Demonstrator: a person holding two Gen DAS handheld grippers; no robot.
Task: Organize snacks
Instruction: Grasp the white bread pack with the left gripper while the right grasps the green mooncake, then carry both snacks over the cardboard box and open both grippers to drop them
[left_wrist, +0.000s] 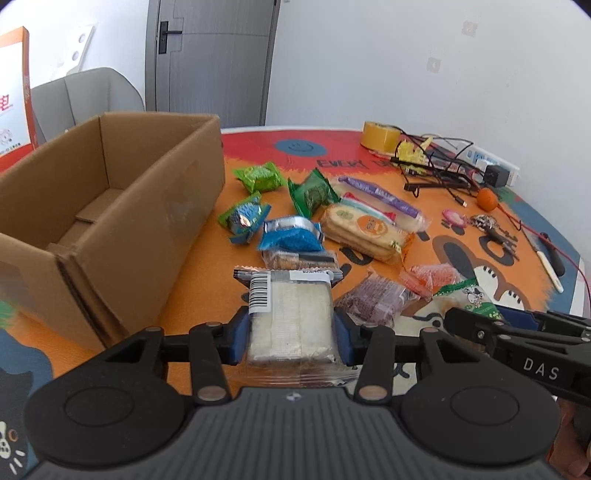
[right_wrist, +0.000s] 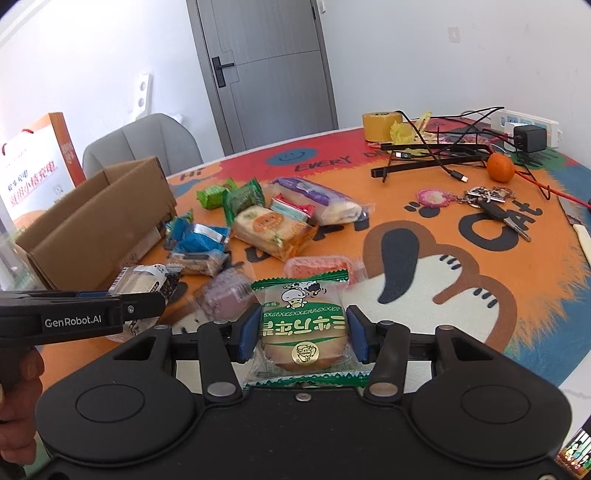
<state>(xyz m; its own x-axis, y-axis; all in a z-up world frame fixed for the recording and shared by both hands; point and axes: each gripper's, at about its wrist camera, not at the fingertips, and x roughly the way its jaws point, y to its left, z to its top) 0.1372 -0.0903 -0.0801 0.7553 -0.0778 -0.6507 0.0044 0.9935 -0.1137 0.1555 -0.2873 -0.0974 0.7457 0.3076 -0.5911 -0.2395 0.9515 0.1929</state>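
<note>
On my far left there's the cardboard box (left_wrist: 110, 206), open on top, sitting on the orange cartoon mat (left_wrist: 207, 266); behind it a grey chair (left_wrist: 85, 92) and an orange-and-white gift bag (left_wrist: 14, 96). My left gripper (left_wrist: 291, 332) has its blue pads clamped on both sides of a clear-wrapped white cake pack (left_wrist: 290, 317) with a barcode label, just right of the box's near corner. The loose pile lies right ahead of that pack: 2 green packets (left_wrist: 258, 177), a blue one (left_wrist: 291, 232), a cracker sleeve (left_wrist: 365, 229), a purple-wrapped roll (left_wrist: 380, 192), a purplish pack (left_wrist: 376, 299) and an orange-red one (left_wrist: 432, 277); nothing between pack and box that I can see. Further right my right gripper (right_wrist: 301, 334) is pinching a green-and-white bun packet (right_wrist: 303, 325) between its pads, with the mat's white cat face under it. Far right clutter: yellow tape roll (right_wrist: 380, 125), black cables (right_wrist: 443, 147), power strip (right_wrist: 528, 125), an orange (right_wrist: 500, 167), keys (right_wrist: 491, 206).

Only the left wrist view looks down into the box, with just the bottom flaps showing; the right wrist view gets only its outer wall, but shows the bun packet's print, which the left view mostly hides behind the other gripper's body.
</note>
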